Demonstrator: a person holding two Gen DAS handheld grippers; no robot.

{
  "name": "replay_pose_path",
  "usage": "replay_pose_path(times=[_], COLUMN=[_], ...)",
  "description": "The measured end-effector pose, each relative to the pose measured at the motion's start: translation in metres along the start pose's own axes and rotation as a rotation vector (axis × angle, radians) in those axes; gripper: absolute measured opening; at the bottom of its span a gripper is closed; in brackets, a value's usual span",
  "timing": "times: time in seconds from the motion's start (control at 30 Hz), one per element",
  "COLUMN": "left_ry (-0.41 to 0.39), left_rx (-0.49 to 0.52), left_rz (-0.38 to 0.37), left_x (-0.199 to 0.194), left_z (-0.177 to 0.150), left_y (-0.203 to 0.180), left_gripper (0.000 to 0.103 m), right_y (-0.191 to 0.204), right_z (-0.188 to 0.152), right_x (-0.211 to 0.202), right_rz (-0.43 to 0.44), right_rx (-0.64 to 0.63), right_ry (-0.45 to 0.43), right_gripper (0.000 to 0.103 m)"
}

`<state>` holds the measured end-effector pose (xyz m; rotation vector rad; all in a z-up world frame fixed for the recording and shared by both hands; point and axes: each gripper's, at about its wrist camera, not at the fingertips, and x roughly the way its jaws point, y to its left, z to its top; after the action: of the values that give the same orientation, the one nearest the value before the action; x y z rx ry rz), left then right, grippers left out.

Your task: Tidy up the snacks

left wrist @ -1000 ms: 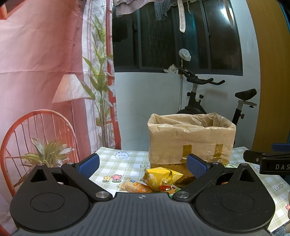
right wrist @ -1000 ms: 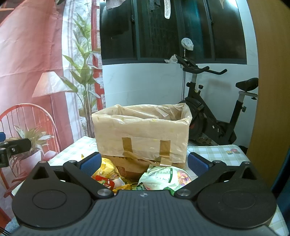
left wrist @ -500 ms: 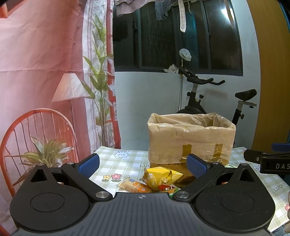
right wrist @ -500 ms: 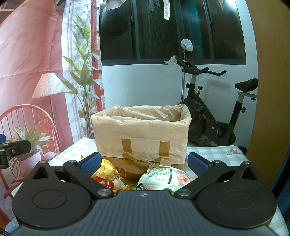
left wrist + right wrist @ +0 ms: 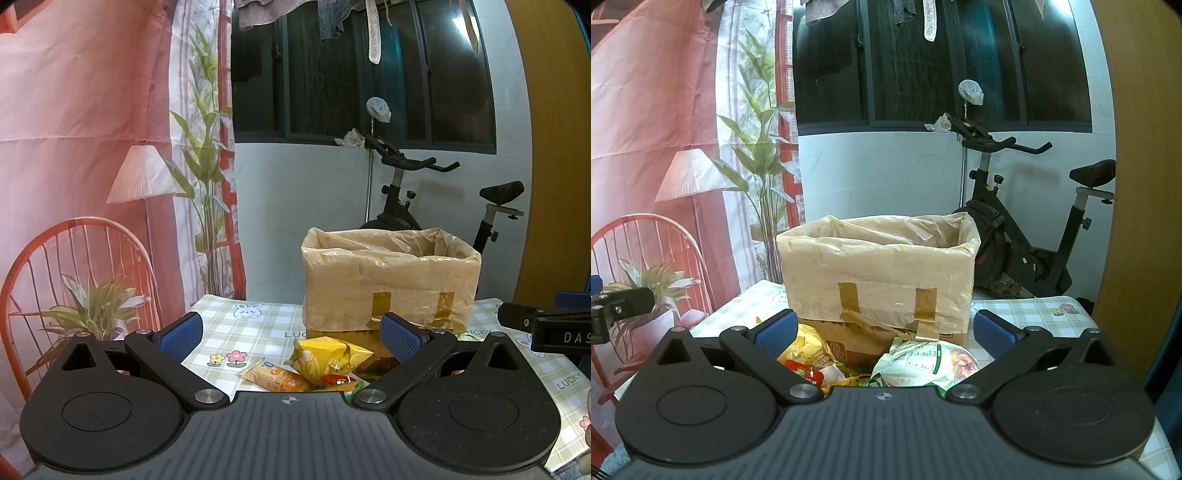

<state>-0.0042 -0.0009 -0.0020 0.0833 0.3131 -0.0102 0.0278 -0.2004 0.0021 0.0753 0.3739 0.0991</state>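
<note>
A cardboard box lined with a plastic bag point(image 5: 391, 284) stands on the checked tablecloth point(image 5: 258, 321); it also shows in the right wrist view point(image 5: 879, 277). Snack packets lie in front of it: a yellow bag point(image 5: 328, 356), an orange packet point(image 5: 275, 376), a red packet point(image 5: 334, 379). The right wrist view shows the yellow bag point(image 5: 809, 345), a red packet point(image 5: 803, 371) and a green-white bag point(image 5: 923, 363). My left gripper point(image 5: 290, 332) is open and empty above the packets. My right gripper point(image 5: 882, 330) is open and empty above the green-white bag.
An exercise bike point(image 5: 443, 199) stands behind the table. A printed pink backdrop with a chair and lamp point(image 5: 92, 221) hangs on the left. A wooden panel point(image 5: 1137, 184) rises on the right. The right gripper's finger shows in the left wrist view point(image 5: 546, 325).
</note>
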Motion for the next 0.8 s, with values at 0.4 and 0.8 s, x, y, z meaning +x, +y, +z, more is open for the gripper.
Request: replay_pose_path(times=[0.4,0.8], left_ry=[0.001,0.001], left_rx=[-0.001,-0.002], left_rz=[-0.001,-0.002], left_x=[-0.0008,-0.0009], left_z=[-0.0009,-0.0011], left_y=[0.0005,0.0010], left_gripper=[0.103,0.103], right_y=[0.0016,0.0005], right_z=[-0.0003,-0.0006], right_x=[-0.0007,-0.0002], right_rz=[-0.001,-0.001], right_rx=[0.002,0.003], right_ry=[-0.001,-0.001], right_gripper=[0.103,0.103])
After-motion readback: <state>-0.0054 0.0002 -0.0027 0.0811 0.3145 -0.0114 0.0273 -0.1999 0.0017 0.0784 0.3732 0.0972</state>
